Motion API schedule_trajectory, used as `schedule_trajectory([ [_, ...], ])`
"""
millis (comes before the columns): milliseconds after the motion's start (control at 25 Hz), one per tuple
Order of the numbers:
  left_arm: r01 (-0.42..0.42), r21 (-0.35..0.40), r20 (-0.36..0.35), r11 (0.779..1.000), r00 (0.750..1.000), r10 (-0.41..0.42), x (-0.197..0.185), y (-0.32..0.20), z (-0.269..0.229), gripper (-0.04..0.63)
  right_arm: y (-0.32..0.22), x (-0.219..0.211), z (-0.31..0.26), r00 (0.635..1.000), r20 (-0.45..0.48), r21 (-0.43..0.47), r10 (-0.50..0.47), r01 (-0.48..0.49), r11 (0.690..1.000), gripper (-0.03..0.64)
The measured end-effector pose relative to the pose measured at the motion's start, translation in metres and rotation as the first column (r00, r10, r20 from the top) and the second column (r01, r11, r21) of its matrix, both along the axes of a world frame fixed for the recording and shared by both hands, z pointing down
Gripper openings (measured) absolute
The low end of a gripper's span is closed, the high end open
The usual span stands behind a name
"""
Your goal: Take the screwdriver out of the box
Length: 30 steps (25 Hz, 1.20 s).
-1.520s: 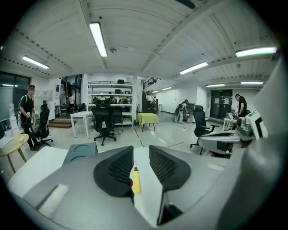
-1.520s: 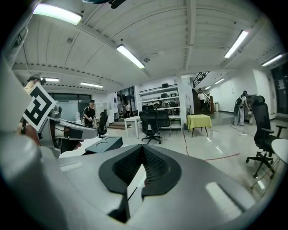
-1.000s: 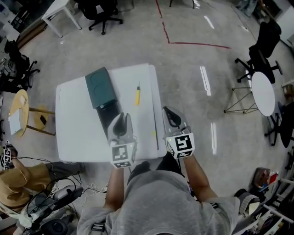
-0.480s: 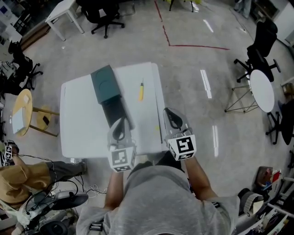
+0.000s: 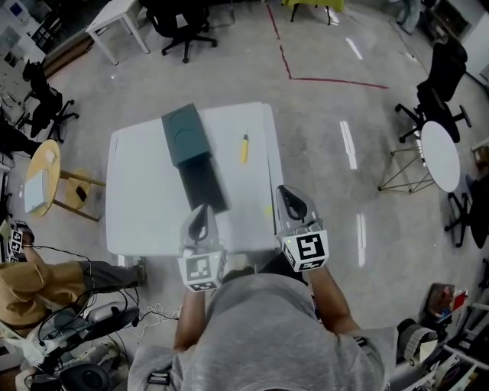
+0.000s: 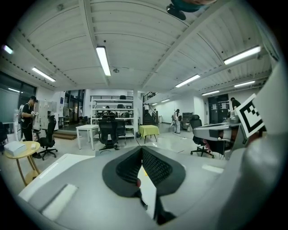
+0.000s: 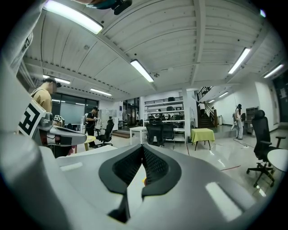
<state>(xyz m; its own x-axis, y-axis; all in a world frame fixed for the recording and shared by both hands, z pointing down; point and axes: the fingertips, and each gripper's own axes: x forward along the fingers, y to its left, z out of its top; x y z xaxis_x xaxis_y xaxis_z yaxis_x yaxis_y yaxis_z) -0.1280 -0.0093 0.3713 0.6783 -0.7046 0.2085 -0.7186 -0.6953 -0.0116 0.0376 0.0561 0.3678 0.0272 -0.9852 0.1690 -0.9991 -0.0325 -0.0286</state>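
Nearest me, the left gripper (image 5: 200, 214) sits over the near edge of the white table (image 5: 145, 218). Its jaws have just been closing and now meet at the tips, with nothing between them. The right gripper (image 5: 291, 201) hangs just past the table's right edge, its jaws together and empty too (both point almost level, out across the room). Beyond the left gripper lies a dark green box (image 5: 183, 131), with a darker section (image 5: 205, 183) reaching from it toward me. The yellow-handled screwdriver (image 5: 244, 147) lies flat on the table to the right of the box, clear of it and well apart from both grippers. Further off, black office chairs (image 5: 177, 23) stand on the grey floor.
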Motion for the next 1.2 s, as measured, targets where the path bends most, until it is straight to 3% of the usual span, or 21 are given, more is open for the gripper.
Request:
schedule_trajectory([
  [1200, 0.029, -0.022, 0.008, 0.999, 1.000, -0.028, -0.004, 0.000, 0.005, 0.012, 0.001, -0.008, 0.010, 0.999, 0.011, -0.036, -0.039, 0.039, 0.999, 0.003],
])
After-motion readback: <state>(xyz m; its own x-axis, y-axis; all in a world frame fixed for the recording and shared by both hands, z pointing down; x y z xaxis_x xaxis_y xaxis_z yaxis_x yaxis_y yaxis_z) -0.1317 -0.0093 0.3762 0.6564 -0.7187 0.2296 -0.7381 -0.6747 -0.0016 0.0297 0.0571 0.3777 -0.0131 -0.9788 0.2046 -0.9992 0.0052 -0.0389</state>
